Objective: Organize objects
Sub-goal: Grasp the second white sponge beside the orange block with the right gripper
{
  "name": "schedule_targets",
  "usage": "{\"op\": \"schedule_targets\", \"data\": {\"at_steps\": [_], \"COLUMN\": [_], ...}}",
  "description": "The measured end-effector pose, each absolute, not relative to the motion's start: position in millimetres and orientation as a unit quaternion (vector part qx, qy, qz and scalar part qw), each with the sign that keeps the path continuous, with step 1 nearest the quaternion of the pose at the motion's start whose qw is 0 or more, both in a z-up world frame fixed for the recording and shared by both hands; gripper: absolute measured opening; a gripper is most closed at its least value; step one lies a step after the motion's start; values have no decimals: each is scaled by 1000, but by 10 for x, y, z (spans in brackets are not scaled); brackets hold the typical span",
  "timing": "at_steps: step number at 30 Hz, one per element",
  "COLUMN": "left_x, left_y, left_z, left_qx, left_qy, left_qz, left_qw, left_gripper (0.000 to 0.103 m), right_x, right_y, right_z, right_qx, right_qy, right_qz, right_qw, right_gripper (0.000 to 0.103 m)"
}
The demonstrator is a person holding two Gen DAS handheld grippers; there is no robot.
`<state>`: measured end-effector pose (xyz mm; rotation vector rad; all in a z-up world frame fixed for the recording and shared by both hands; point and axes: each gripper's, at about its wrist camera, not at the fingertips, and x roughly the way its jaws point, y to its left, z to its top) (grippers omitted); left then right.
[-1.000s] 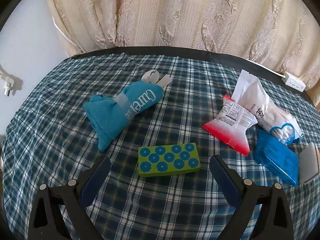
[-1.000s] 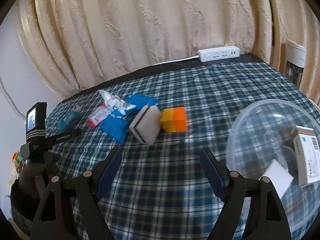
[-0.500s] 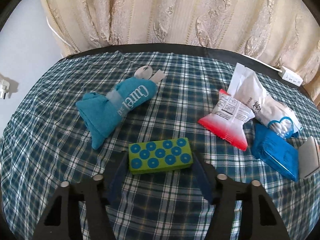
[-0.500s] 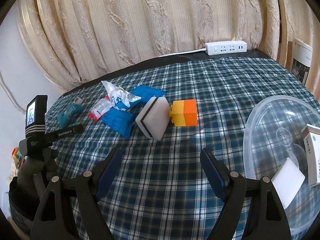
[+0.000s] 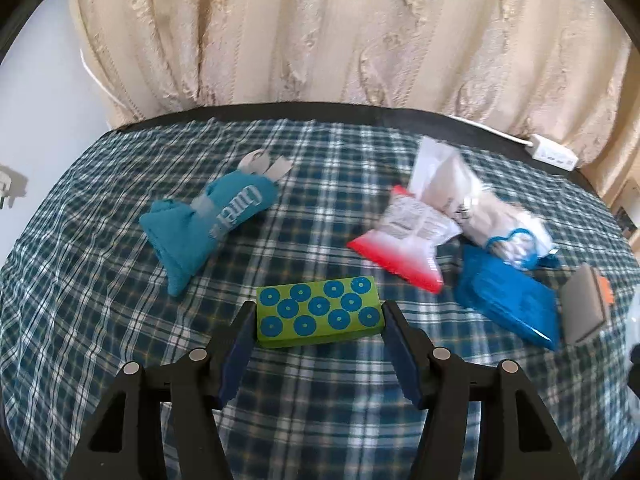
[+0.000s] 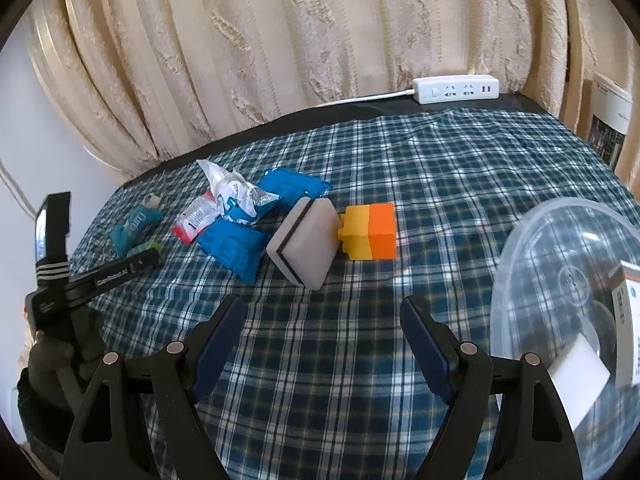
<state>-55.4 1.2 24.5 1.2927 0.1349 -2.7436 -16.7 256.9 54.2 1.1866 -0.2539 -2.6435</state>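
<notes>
A: Green block (image 5: 320, 317) with blue dots, clamped end to end in left gripper (image 5: 320, 322), low centre on the plaid cloth (image 5: 320, 400).
B: Teal rolled towel (image 5: 208, 228) at ten o'clock, packets at two. Right gripper (image 6: 322, 336)?
A: Spread apart, empty, above bare cloth; sponge (image 6: 304, 242) at twelve, clear bowl (image 6: 560, 280) at three.

Cream curtain (image 5: 320, 32) with embossed pattern hangs in heavy folds behind table, daylight glowing through it. Pale bluish-white wall (image 5: 44, 120) at left; white plug (image 5: 10, 194) in wall socket there. Table covered by blue-and-white plaid cloth (image 6: 440, 168), dark table edge (image 5: 320, 110) showing at far side. White power strip (image 6: 456, 89) with cord lies on that edge beside curtain. Bright, even light overall.
</notes>
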Motion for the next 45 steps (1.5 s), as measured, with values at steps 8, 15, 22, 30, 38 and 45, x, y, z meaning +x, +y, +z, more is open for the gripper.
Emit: {"op": "schedule_targets", "data": {"at_steps": [8, 15, 22, 30, 38, 45], "left_x": [-472, -433, -414, -393, -382, -375], "left_y": [172, 220, 242, 294, 321, 337], "left_z": [331, 355, 369, 381, 386, 380], "left_qx": [413, 412, 413, 412, 411, 411], "left_qy": [33, 32, 33, 34, 32, 30], "left_qz": [-910, -911, -910, -910, -911, -911], "left_qw": [16, 4, -5, -19, -22, -23], "left_gripper": [65, 65, 65, 65, 65, 65], "right_x": [-450, -678, -757, -773, -645, -516], "right_y": [2446, 2360, 2246, 2267, 2263, 2373], "right_z": [437, 398, 360, 329, 461, 589], "right_qx": [432, 431, 409, 407, 378, 362], "right_qy": [-102, -110, -76, -70, -59, -71], "right_qz": [-885, -884, -902, -903, -915, -922], "right_qw": [144, 143, 116, 115, 124, 119], "right_gripper": [81, 81, 69, 39, 38, 38]}}
